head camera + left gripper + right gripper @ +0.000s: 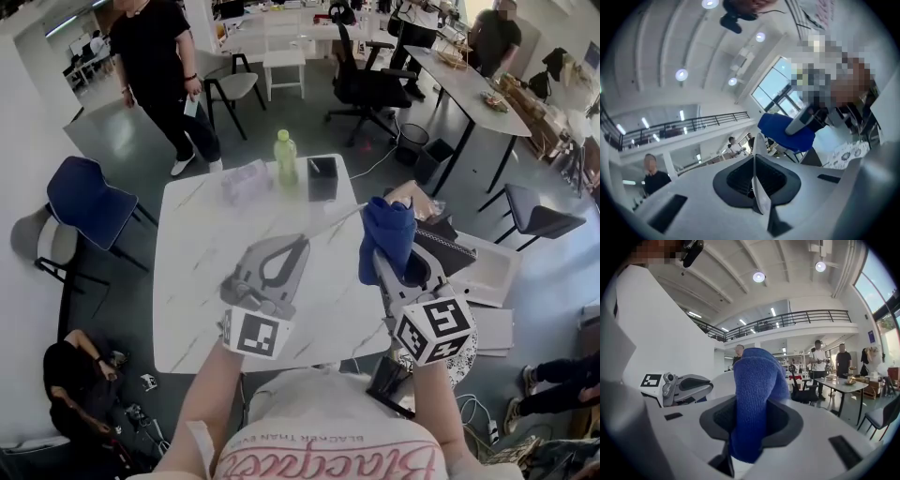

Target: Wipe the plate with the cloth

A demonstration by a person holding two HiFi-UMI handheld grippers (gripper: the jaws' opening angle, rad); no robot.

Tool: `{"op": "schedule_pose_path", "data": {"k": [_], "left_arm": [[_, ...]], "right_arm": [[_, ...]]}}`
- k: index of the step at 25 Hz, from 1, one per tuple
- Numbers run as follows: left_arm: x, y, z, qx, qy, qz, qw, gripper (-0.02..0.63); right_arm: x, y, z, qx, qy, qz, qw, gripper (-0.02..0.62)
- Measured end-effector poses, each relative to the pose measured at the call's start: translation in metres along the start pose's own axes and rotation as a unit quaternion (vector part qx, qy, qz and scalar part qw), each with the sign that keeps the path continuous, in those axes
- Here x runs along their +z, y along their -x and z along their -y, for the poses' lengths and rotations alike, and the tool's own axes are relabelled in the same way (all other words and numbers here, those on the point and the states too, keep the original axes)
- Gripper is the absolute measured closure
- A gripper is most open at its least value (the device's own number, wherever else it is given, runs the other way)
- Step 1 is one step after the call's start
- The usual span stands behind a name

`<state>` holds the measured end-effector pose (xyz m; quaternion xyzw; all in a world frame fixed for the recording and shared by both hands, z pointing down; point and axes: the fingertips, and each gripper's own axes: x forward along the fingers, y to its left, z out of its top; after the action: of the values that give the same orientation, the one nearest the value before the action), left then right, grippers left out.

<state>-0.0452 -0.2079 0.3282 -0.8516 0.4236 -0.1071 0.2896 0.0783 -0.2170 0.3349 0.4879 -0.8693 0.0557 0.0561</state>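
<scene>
Surface: a white marbled table [192, 281]. At its far edge stand a green bottle [285, 157], a black box [322, 178] and a crumpled clear bag [246, 178].

Room: an open office with a grey floor. A blue chair [84, 199] stands left of the table and a black office chair [370, 86] beyond it. A long table [469, 89] runs along the right. One person [159, 66] stands beyond the table, and others stand farther back. The gripper views show a railed upper gallery and ceiling lights.

Left gripper [302, 242]: jaws together, clamped on the rim of the plate [758, 187]. The plate is held on edge above the table. In the head view it shows only as a thin pale line running from the jaws toward the upper right.

Right gripper [750, 437]: jaws clamped on the cloth [754, 394]. The blue cloth is folded, and its bulk stands out past the jaw tips.

Relation: the cloth is at the far end of the plate, to the right of the left gripper. Cloth and plate are close together, possibly touching, but no view shows this clearly.
</scene>
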Motion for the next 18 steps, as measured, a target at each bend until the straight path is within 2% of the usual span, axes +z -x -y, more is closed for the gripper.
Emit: {"op": "schedule_pose_path", "data": {"k": [2,4,7,11,14,18], "left_arm": [[-0.003,-0.003,0.006,-0.002,-0.079,-0.007,0.9969,0.592],[-0.006,-0.005,0.013,-0.006,-0.156,-0.015,0.9875,0.592],[-0.008,-0.006,0.023,-0.017,-0.230,-0.019,0.9729,0.592],[-0.010,-0.005,0.032,-0.028,-0.270,-0.022,0.9621,0.592],[-0.009,-0.006,0.036,-0.035,-0.290,-0.020,0.9562,0.592],[-0.006,-0.009,0.042,-0.047,-0.321,-0.013,0.9457,0.592]], "right_arm": [[0.003,0.001,-0.001,0.005,0.009,0.000,1.000,0.474],[0.007,0.003,0.000,0.008,0.020,-0.001,1.000,0.474],[0.015,0.010,0.007,0.004,0.022,0.004,1.000,0.474],[0.045,0.014,0.003,0.039,0.019,0.029,0.999,0.474],[0.077,0.002,-0.014,0.088,0.069,0.045,0.993,0.474],[0.096,-0.030,-0.045,0.176,0.139,0.013,0.974,0.474]]}}
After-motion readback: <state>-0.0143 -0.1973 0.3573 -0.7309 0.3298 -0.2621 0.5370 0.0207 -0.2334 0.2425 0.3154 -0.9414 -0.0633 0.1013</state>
